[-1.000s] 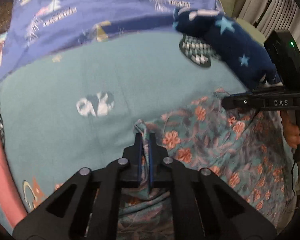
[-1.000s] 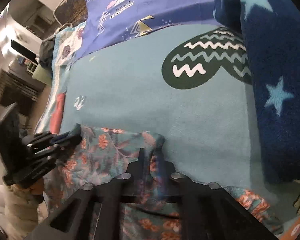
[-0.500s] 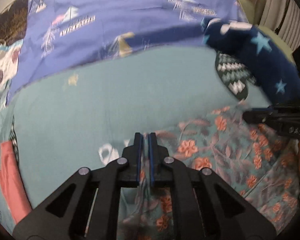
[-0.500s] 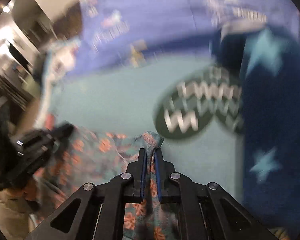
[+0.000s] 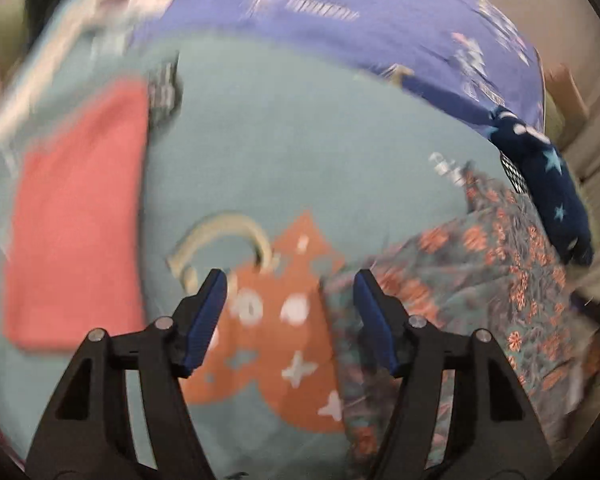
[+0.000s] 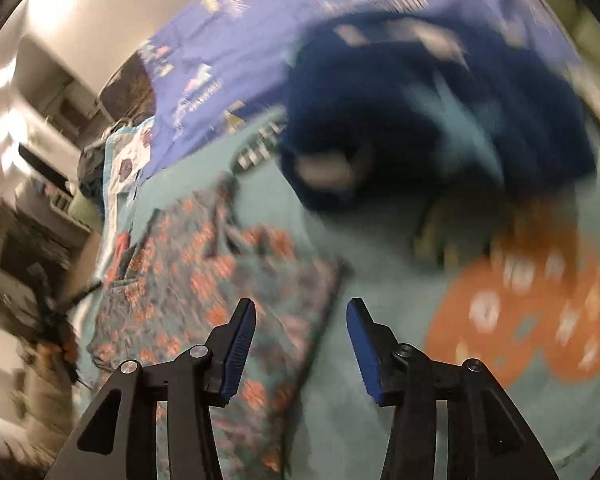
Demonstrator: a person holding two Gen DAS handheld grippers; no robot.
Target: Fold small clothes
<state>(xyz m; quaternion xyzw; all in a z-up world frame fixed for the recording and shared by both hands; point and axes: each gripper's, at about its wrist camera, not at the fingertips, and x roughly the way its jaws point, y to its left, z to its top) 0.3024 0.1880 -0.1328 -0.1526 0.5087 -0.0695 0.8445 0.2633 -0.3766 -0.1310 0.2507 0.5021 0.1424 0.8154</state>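
A small teal garment with orange flowers (image 5: 480, 280) lies folded over on the teal bedspread (image 5: 300, 160). In the left wrist view it lies at the right, its left edge just inside my left gripper's (image 5: 288, 296) right finger. That gripper's jaws are opening and the pads press on nothing. In the right wrist view the flowered garment (image 6: 220, 288) lies at lower left, under the left finger of my right gripper (image 6: 300, 320). Its jaws are opening too, with no cloth pinched. Both views are blurred by motion.
A folded coral-red cloth (image 5: 76, 220) lies at the left of the bedspread. A dark blue starred fleece (image 6: 420, 120) sits bunched behind the garment, and a purple printed sheet (image 5: 360, 20) covers the far side. An orange printed patch (image 6: 532, 312) marks the bedspread.
Both grippers, shut on the flowered garment's corners before, have let go and stand apart. Both have swung toward the near side, and the garment now lies folded on the bedspread.
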